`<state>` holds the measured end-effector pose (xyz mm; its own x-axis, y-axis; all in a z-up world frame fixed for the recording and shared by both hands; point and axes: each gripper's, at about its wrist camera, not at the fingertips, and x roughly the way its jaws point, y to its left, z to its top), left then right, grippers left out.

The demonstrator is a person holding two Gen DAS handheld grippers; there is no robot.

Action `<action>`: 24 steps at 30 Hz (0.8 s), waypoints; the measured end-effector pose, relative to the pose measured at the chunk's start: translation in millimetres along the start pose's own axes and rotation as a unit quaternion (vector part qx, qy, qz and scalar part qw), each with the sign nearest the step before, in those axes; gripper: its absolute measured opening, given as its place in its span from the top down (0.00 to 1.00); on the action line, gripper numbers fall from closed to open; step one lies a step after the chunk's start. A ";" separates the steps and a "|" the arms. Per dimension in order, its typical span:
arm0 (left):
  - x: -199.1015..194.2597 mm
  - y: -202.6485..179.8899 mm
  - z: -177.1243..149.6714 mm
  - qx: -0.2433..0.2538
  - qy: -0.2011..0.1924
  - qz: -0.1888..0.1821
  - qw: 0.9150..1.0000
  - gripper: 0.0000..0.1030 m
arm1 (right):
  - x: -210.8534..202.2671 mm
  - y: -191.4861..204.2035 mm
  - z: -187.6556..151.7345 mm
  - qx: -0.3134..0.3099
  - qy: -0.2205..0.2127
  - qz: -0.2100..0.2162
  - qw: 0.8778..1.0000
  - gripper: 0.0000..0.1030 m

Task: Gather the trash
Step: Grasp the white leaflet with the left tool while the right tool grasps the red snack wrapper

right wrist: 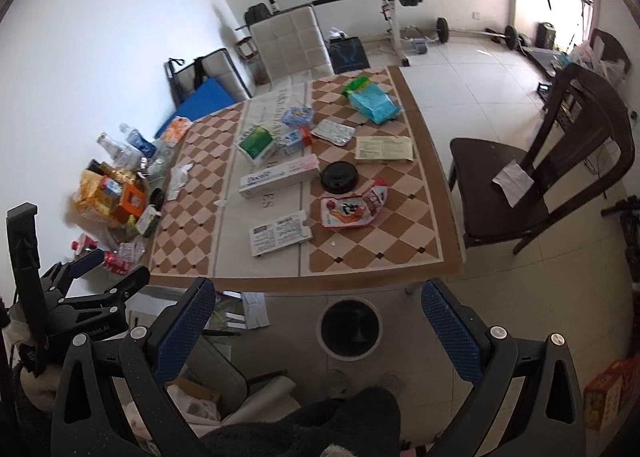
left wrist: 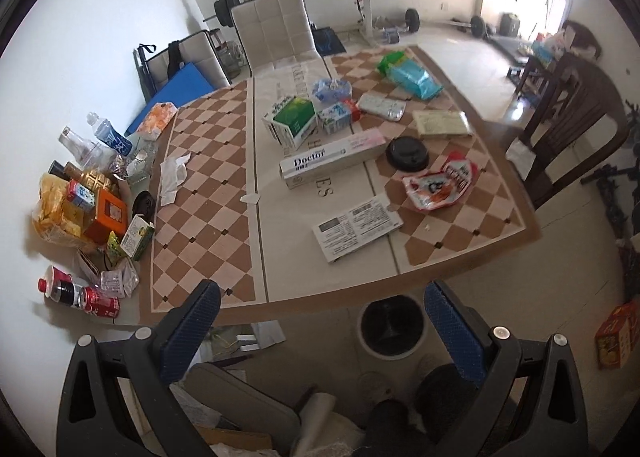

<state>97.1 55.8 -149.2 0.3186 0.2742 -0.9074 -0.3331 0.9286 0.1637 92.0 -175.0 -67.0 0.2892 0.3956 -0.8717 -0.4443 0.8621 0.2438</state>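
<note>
Trash lies scattered on a checkered table [left wrist: 200, 193] [right wrist: 188, 217]: a long white "Doctor" box [left wrist: 334, 157] [right wrist: 278, 173], a flattened printed carton [left wrist: 357, 227] [right wrist: 280, 237], a red snack wrapper [left wrist: 440, 181] [right wrist: 354, 205], a black lid [left wrist: 407, 153] [right wrist: 340, 176], a green box [left wrist: 291, 121] and a crumpled tissue [left wrist: 174, 175]. A bin with a black liner [left wrist: 392, 327] [right wrist: 350, 327] stands on the floor below the table's near edge. My left gripper [left wrist: 320, 321] and right gripper [right wrist: 318, 321] are both open and empty, held short of the table.
A heap of bottles, cans and packets [left wrist: 88, 209] [right wrist: 116, 193] lies off the table's left edge. A dark chair [right wrist: 532, 169] stands at the right, a padded chair [left wrist: 276, 29] at the far side. The left gripper [right wrist: 96, 273] shows low left in the right wrist view. Weights stand behind.
</note>
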 end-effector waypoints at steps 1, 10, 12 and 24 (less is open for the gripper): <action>19.5 0.4 2.0 0.013 0.017 0.007 1.000 0.00 | 21.8 -6.6 3.5 0.010 0.012 -0.007 1.000 0.00; 169.8 -29.0 31.9 0.174 0.134 0.052 0.974 0.00 | 210.9 -61.1 47.2 0.048 0.132 -0.077 0.987 0.00; 196.1 -39.2 36.1 0.222 0.153 0.063 0.961 0.00 | 246.8 -66.6 56.7 0.041 0.163 -0.089 0.982 0.00; 286.4 -74.5 48.5 0.364 0.257 0.016 0.895 0.00 | 376.3 -82.3 110.8 0.000 0.244 -0.091 0.965 0.00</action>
<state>256.1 77.3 -402.5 -0.1932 0.3257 -0.9255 0.3906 0.8908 0.2319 331.3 -62.0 -368.0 -0.0720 0.0407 -0.9966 -0.4243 0.9030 0.0676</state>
